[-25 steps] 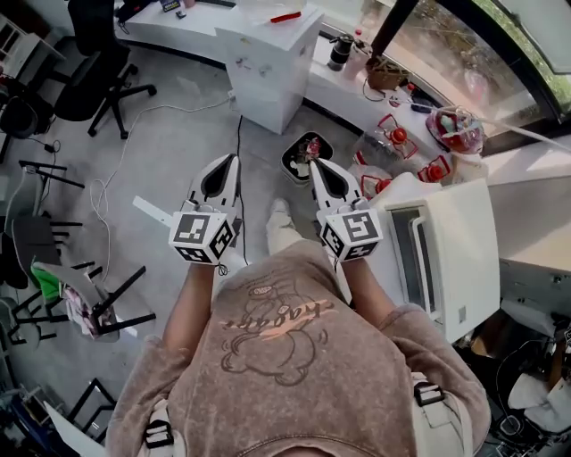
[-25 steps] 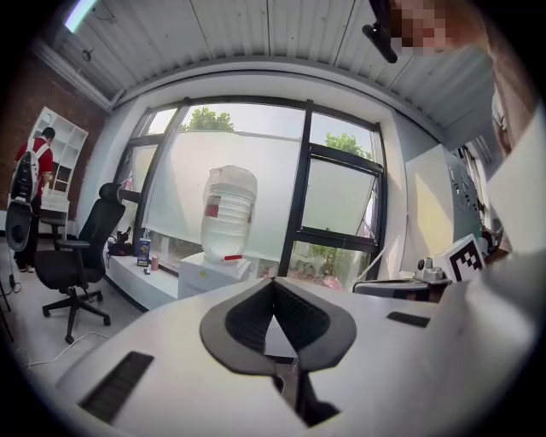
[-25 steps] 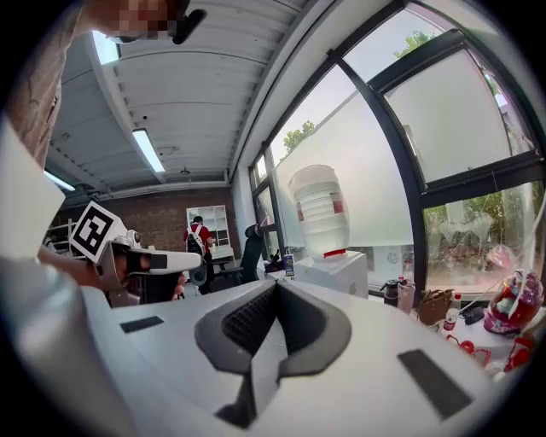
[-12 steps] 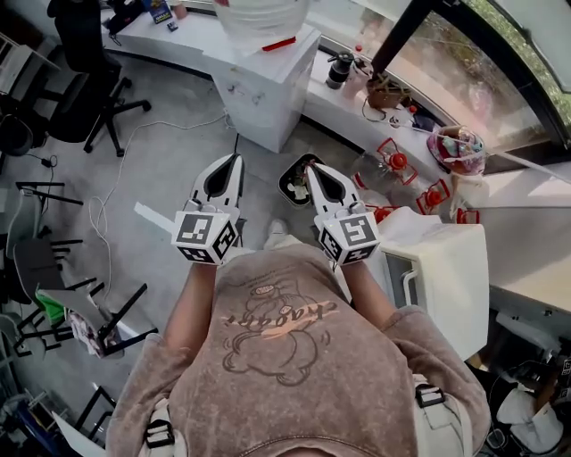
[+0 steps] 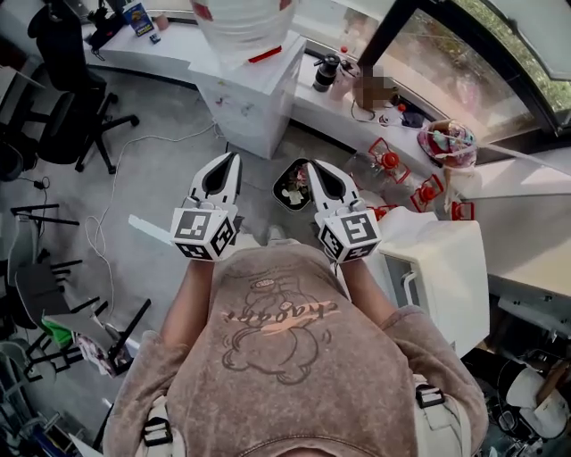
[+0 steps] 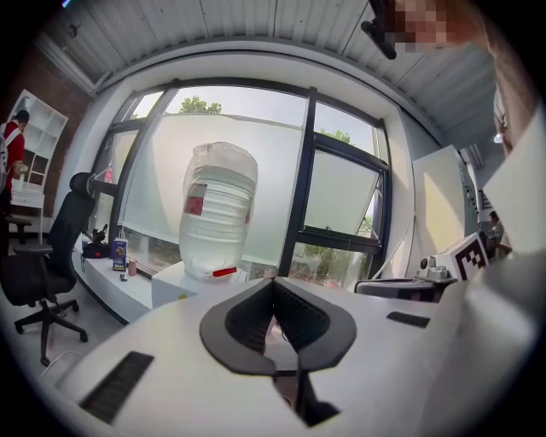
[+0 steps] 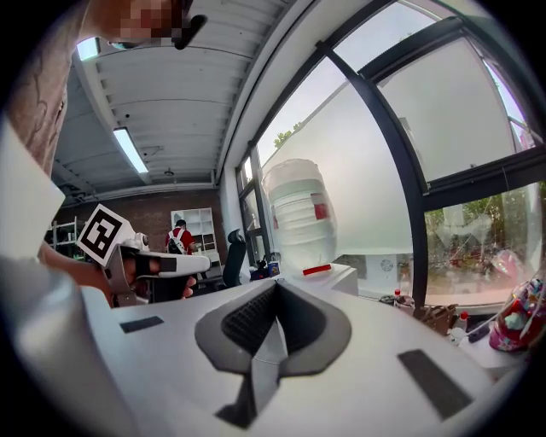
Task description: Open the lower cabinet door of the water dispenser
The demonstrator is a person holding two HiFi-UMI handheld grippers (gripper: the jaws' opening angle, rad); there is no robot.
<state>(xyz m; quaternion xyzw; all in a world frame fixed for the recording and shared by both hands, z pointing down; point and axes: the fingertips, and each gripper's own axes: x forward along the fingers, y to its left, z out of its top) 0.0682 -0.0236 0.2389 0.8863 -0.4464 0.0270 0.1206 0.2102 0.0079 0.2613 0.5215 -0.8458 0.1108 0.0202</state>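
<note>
Head view: we hold left gripper (image 5: 235, 159) & right gripper (image 5: 311, 166), both jaws closed, empty; dispenser (image 5: 254, 94) far ahead.

Office or lab workspace, by the look of it. Told by a black swivel chair (image 5: 58, 134), a long white surface (image 5: 169, 40) under tall windows (image 6: 341, 192), a water dispenser (image 5: 254, 85) and a bare grey floor (image 5: 169, 170).

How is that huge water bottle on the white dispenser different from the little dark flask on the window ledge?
The water bottle is far bigger than the dark flask. The water bottle is see-through with a red label; the dark flask is nearly black. The water bottle sits on the water dispenser; the dark flask stands on the window ledge. Both stand near the window.
</note>
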